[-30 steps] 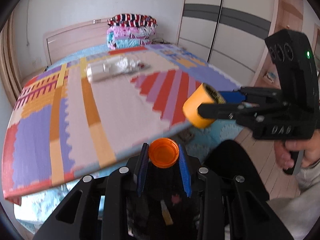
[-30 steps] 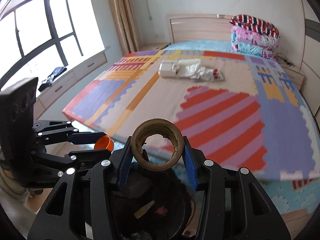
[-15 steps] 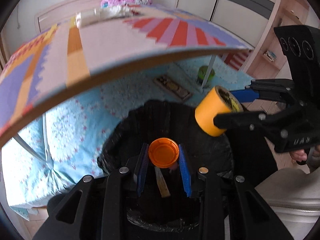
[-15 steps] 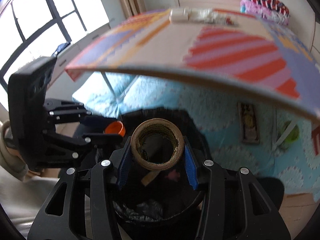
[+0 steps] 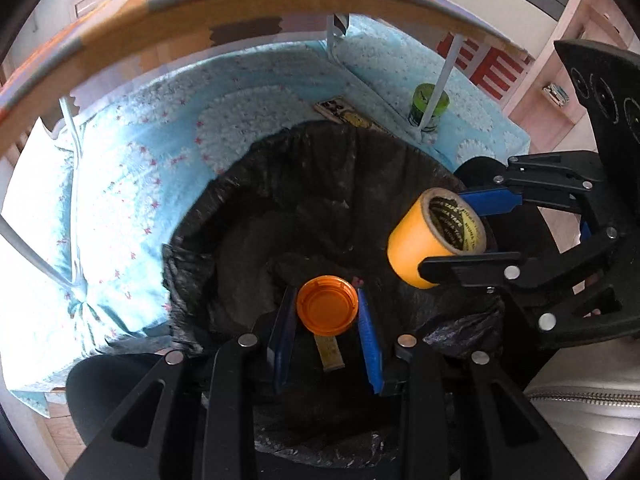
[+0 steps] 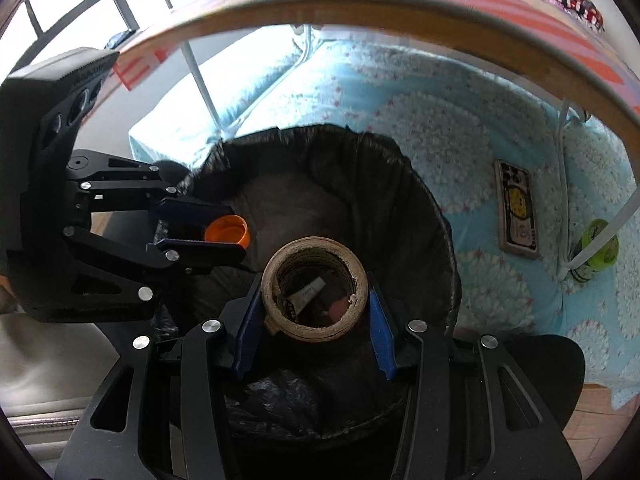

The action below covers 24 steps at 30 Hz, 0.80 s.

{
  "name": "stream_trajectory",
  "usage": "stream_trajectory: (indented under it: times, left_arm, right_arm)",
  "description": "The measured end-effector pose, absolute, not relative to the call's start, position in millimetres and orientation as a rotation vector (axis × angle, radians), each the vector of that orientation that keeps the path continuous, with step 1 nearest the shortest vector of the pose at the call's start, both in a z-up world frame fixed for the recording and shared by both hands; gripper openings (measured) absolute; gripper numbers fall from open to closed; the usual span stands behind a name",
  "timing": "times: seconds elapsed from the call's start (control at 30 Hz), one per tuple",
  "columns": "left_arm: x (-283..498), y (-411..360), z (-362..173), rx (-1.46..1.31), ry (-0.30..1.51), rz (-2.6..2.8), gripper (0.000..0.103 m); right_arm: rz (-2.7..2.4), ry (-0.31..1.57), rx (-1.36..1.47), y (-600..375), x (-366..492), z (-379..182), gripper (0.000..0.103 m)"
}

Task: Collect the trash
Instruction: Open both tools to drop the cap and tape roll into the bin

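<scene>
My left gripper (image 5: 326,312) is shut on an orange bottle cap (image 5: 327,305) and holds it over the open black-lined trash bin (image 5: 224,200). My right gripper (image 6: 314,304) is shut on a yellow tape roll (image 6: 315,294), also above the bin (image 6: 432,208). The tape roll (image 5: 432,240) and right gripper (image 5: 468,236) show at the right in the left wrist view. The cap (image 6: 227,230) and left gripper (image 6: 216,230) show at the left in the right wrist view. Scraps lie at the bin's bottom.
The table edge (image 5: 240,4) with the patterned mat arches overhead. White table legs (image 5: 436,76) stand on a light blue floral bedspread (image 5: 132,160). A green jar (image 5: 430,106) and a flat printed box (image 6: 518,210) lie beyond the bin.
Both grippers have dropped from table height to below the table edge and now hang over the trash bin, still gripping the cap and the tape roll.
</scene>
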<state>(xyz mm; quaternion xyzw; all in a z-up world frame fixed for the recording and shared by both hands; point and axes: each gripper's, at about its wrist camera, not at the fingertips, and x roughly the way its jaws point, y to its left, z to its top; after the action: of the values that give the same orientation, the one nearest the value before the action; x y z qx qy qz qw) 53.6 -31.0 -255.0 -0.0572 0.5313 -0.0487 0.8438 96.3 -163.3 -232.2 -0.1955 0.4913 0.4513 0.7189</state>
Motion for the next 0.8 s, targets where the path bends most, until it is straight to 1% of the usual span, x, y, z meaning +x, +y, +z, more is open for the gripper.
stream_trajectory:
  times: [0.4,0.47,0.5,0.53,0.57,0.6,0.63,0.8]
  left_arm:
    - [56.0,-33.2,-264.2,-0.143,1.162,-0.110,0.029]
    - [57.1,-32.9,-265.9,-0.148,1.174,-0.105,0.032]
    - [57.4,-31.6,-267.2,-0.160,1.182,-0.108,0.036]
    - [57.7,-31.0,-267.8,-0.174,1.189,-0.111,0.044]
    - [57.3,-29.9,-267.8,-0.187,1.191,-0.111,0.047]
    - [56.9,-29.3,-267.4,-0.191,1.190,-0.108,0.050]
    - [56.0,-28.8,-266.8,-0.191,1.187,-0.107,0.051]
    - [53.8,-24.8,-261.4,-0.209,1.170,-0.104,0.051]
  right_arm:
    - [0.991,1.142,-0.469,-160.5,94.5,-247.7,0.047]
    - [0.995,1.153,-0.477,-159.6,94.3,-249.9,0.047]
    - [0.998,1.158,-0.480,-158.9,93.9,-251.0,0.048]
    - [1.003,1.160,-0.482,-158.6,93.4,-251.3,0.048]
    - [1.013,1.158,-0.479,-158.5,92.4,-250.3,0.049]
    - [1.016,1.156,-0.477,-158.7,92.2,-249.3,0.053]
    - [1.016,1.150,-0.476,-159.1,92.0,-247.7,0.059]
    - [1.002,1.131,-0.452,-163.3,96.5,-238.9,0.060]
